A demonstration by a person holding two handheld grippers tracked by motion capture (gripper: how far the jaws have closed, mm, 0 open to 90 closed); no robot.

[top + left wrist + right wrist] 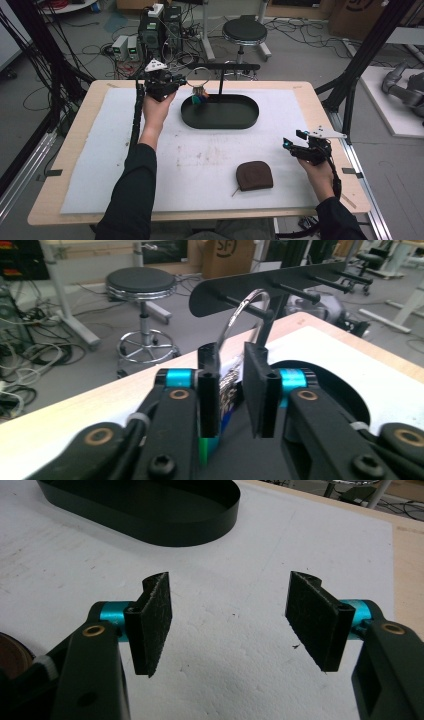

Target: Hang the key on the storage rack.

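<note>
A silver key ring point(200, 68) hangs from a peg of the black rack point(225, 66) above the black oval tray point(220, 120). Keys and a green-blue tag point(200, 96) dangle from it over the tray's left end. My left gripper point(182, 84) is held up at the ring from the left. In the left gripper view its jaws stand slightly apart, with the keys point(229, 385) in the narrow gap and the ring point(239, 307) rising just beyond. My right gripper point(290, 145) hovers wide open over the white mat, right of a brown pouch point(254, 175).
The rack point(240, 287) carries several pegs along its bar. The tray wall point(150, 530) lies ahead of the right gripper point(230, 620), and the pouch edge point(10, 655) is at its left. A stool point(245, 32) and cables stand beyond the table.
</note>
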